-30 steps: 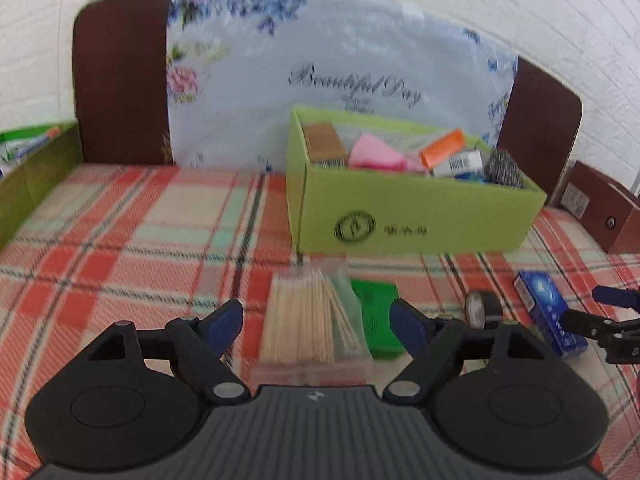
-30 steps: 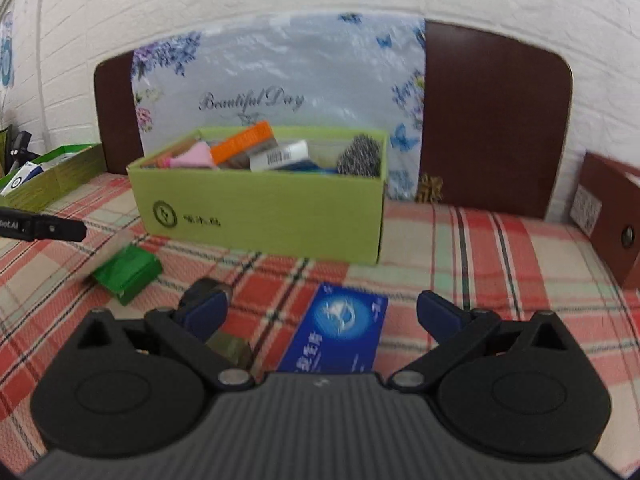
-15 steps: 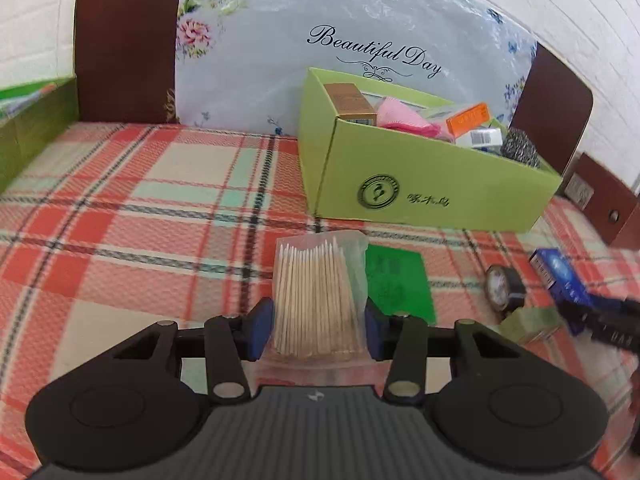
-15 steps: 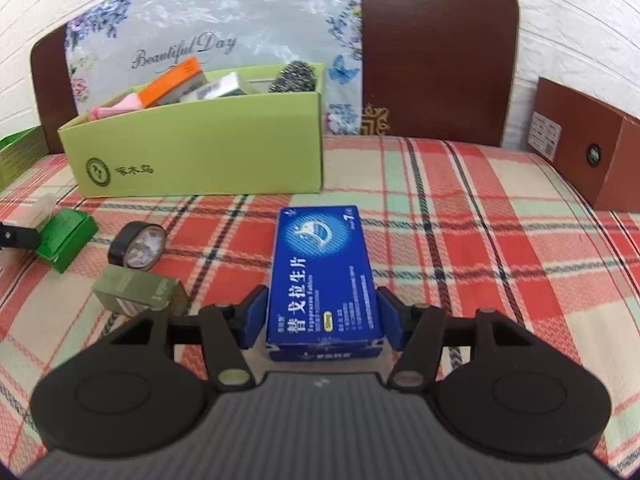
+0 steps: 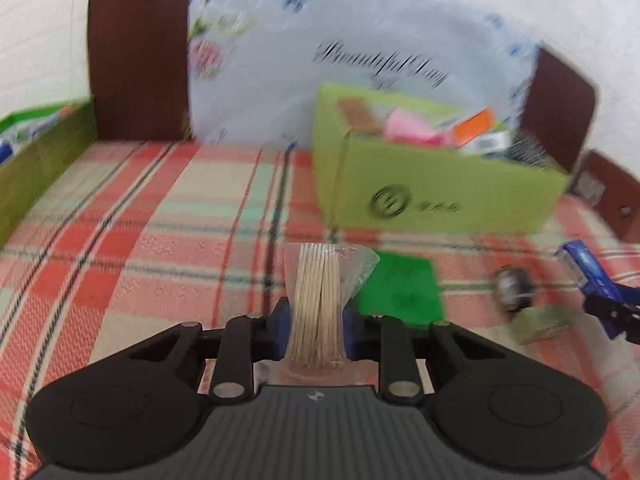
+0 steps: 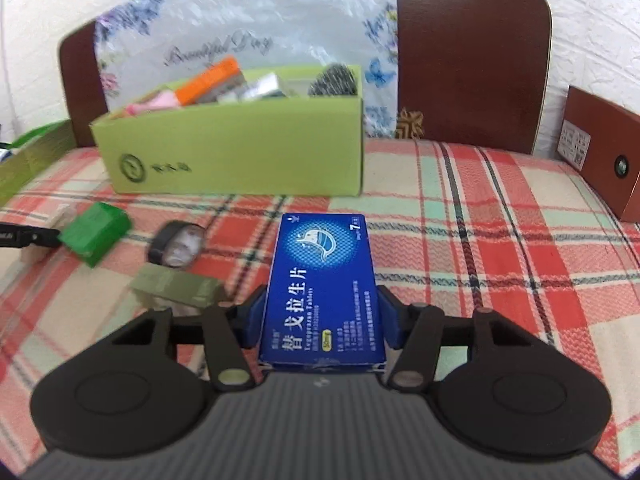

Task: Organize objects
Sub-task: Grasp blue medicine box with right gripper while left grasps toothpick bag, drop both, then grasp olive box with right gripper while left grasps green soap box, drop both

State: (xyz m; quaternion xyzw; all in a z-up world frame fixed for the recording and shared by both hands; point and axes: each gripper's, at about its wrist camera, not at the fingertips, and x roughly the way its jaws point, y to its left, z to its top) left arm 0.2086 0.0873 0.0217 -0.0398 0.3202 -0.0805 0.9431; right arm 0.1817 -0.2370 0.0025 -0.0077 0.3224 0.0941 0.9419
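My left gripper [image 5: 316, 328] is shut on a clear bag of toothpicks [image 5: 320, 296], lifted off the plaid cloth. My right gripper [image 6: 320, 312] is shut on a blue medicine box [image 6: 324, 284], also raised; it shows at the right edge of the left wrist view [image 5: 588, 272]. The lime green cardboard box [image 5: 432, 196] holding several items stands behind, also in the right wrist view [image 6: 240, 152]. A green packet [image 5: 400, 284], a black tape roll [image 6: 178, 244] and an olive box [image 6: 176, 288] lie on the cloth.
A dark green tray [image 5: 44, 160] stands at the left edge. A brown box [image 6: 600, 148] sits at the far right. A headboard with a flowered cover [image 5: 320, 60] backs the plaid surface [image 6: 500, 240].
Both grippers closed from open: the left on the toothpick bag, squeezing it narrow, the right on the blue box. Both objects have been lifted.
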